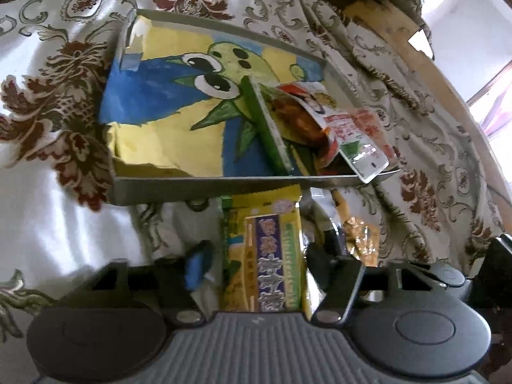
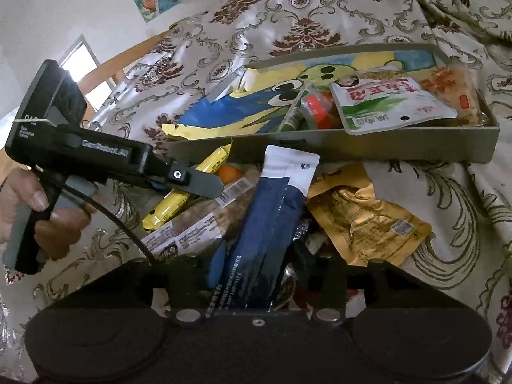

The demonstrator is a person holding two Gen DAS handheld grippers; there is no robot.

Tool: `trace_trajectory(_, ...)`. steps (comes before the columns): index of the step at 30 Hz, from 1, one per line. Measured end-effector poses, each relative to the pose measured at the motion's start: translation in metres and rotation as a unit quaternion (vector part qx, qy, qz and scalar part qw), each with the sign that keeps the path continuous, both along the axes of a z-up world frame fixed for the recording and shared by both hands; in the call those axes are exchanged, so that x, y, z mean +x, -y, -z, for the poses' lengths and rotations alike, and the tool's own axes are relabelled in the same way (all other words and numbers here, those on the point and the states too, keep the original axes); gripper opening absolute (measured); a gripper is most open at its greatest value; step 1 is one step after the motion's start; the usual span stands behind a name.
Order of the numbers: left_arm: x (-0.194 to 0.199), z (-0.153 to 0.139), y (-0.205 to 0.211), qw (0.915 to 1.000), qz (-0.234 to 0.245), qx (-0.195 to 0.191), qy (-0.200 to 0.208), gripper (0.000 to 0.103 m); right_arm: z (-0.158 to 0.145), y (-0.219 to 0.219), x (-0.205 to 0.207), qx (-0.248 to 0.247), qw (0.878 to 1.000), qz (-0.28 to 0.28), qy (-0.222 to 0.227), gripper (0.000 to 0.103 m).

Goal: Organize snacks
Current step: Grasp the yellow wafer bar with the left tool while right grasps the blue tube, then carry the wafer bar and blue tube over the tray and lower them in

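Note:
A grey tray (image 1: 204, 188) lined with a yellow, blue and green cartoon drawing holds several snack packets at its right end, among them a white and green packet (image 1: 355, 144). My left gripper (image 1: 256, 256) is shut on a yellow and purple snack packet (image 1: 265, 256) just in front of the tray's near wall. My right gripper (image 2: 259, 252) is shut on a blue and white sachet (image 2: 272, 217) above a pile of loose snacks. The tray (image 2: 384, 150) also shows in the right wrist view, with the white and green packet (image 2: 393, 102) inside. The left gripper (image 2: 198, 182) shows there from the side.
The pile holds a gold foil packet (image 2: 364, 217), yellow stick packets (image 2: 179, 198) and a brown barcoded packet (image 2: 198, 227). All lies on a floral patterned cloth (image 1: 48, 208). A wooden edge (image 1: 400, 38) and a white wall stand beyond the tray.

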State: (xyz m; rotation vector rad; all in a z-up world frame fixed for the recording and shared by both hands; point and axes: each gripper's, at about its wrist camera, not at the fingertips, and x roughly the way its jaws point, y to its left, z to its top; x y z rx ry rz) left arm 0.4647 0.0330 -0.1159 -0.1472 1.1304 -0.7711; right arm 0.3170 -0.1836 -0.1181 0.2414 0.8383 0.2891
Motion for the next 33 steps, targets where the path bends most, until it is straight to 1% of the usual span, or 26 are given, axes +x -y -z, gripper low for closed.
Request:
trace_trajectory(2,0.001,-0.001,-0.001,0.9999,0.001,-0.008,-0.014,0.054,-0.001,-0.002,0.0,-0.008,1.0,-0.001,0.002,0.044)
trace_trajectory(5,-0.001,-0.002,0.002,0.9999,-0.002,-0.002,-0.015,0.052,-0.002,-0.005,-0.003,-0.019,1.0,-0.002,0.007,0.041)
trace_trajectory(10,-0.006,-0.005,0.001,0.9995,-0.024,0.001,-0.022,0.052,-0.003,-0.006,-0.008,-0.021,1.0,-0.004,0.01,0.039)
trace_trajectory(13,-0.015,-0.011,-0.001,0.9991,-0.041,0.006,-0.01,0.052,-0.005,-0.005,-0.012,-0.023,1.0,-0.005,0.013,0.039)
trace_trajectory(16,-0.025,-0.016,-0.01,0.9979,-0.064,-0.007,-0.009,0.052,-0.008,-0.003,-0.017,-0.016,1.0,-0.003,0.018,0.038)
trace_trajectory(17,-0.029,-0.019,-0.013,0.9972,-0.073,-0.01,-0.005,0.052,-0.01,-0.002,-0.019,-0.011,1.0,-0.002,0.021,0.037)
trace_trajectory(20,-0.038,-0.034,-0.019,0.9956,-0.088,-0.017,0.027,0.052,-0.017,0.001,-0.023,-0.003,0.999,0.002,0.036,0.035)
trace_trajectory(23,-0.039,-0.048,-0.02,0.9936,-0.097,-0.034,0.046,0.052,-0.022,0.001,-0.022,-0.007,0.999,-0.002,0.045,0.034)
trace_trajectory(26,-0.031,-0.059,-0.017,0.9914,-0.104,-0.05,0.061,0.052,-0.026,0.003,-0.02,-0.01,0.998,-0.001,0.058,0.034)
trace_trajectory(29,-0.019,-0.07,-0.013,0.988,-0.118,-0.053,0.085,0.052,-0.035,0.005,-0.015,-0.019,0.996,-0.001,0.082,0.034)
trace_trajectory(31,-0.008,-0.076,-0.01,0.9839,-0.137,-0.049,0.104,0.052,-0.043,0.007,-0.007,-0.023,0.995,0.0,0.098,0.034)
trace_trajectory(33,0.004,-0.079,-0.007,0.9784,-0.167,-0.044,0.114,0.052,-0.053,0.009,0.005,-0.034,0.993,0.0,0.117,0.034)
